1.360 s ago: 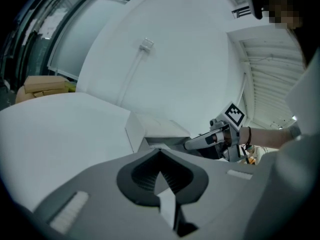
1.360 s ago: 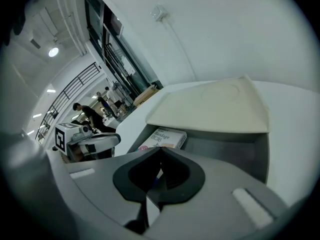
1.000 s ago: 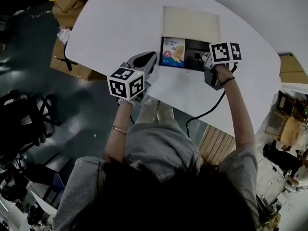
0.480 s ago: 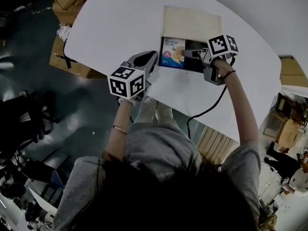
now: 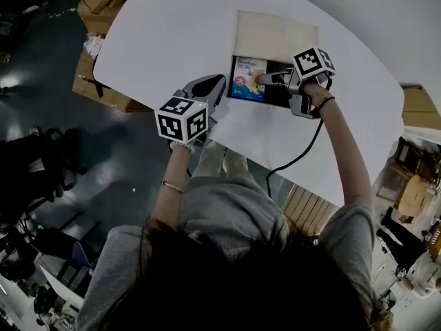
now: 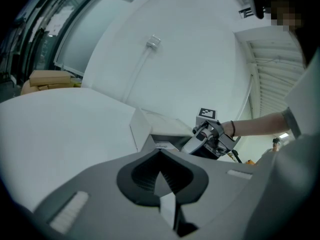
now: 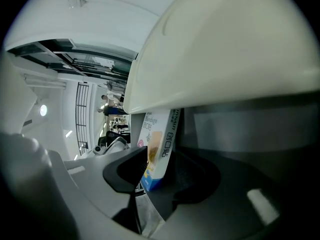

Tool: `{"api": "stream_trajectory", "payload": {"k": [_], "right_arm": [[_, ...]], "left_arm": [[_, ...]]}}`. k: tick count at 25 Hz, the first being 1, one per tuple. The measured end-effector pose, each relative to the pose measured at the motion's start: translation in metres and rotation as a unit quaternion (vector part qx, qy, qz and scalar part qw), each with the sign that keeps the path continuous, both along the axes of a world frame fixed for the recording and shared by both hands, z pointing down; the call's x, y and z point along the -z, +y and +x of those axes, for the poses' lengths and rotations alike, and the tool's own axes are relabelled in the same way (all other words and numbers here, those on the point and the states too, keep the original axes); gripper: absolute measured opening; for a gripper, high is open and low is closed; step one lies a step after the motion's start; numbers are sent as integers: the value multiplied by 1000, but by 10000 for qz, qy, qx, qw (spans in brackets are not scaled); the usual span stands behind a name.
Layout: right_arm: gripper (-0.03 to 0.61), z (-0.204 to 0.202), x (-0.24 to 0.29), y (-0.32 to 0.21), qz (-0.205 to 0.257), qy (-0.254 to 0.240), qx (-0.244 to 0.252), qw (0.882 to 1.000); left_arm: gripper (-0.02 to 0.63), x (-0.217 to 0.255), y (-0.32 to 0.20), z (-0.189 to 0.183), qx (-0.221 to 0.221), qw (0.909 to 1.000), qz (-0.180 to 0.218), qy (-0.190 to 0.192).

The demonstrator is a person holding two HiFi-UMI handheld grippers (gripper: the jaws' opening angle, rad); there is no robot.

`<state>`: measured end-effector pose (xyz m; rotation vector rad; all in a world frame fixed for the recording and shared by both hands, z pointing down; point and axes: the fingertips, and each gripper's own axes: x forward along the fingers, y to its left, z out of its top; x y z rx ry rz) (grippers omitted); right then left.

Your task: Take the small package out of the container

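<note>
Right gripper (image 5: 262, 78) newly over small package (image 5: 242, 81), jaws opening around it; left gripper (image 5: 215, 83) closed

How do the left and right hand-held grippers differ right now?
The left hand-held gripper sits outside the container at the table's near edge, jaws together, empty; the right hand-held gripper reaches into the container, jaws opening with the small package between them. Both carry a marker cube.

One package (image 5: 247, 78), one container (image 5: 275, 33), two grippers (image 5: 211, 83) (image 5: 266, 77)
</note>
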<state>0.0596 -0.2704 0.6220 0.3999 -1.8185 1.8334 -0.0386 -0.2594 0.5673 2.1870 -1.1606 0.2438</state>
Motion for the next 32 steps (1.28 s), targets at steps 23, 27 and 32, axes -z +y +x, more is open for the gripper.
{"api": "stream_trajectory", "payload": {"k": [23,27,32], "right_arm": [[119,1,6,4,-745,-187,-258,9967],[117,2,9,4,-811,-229,-315,9959],[115,0,15,4,-848,-242,-336,9955]], "left_arm": [[-14,0,2,-4,50,10000,12,-12],[-14,0,3,-6,58,10000,29,1],[-14,3,4,-7,41,10000,54,25]]}}
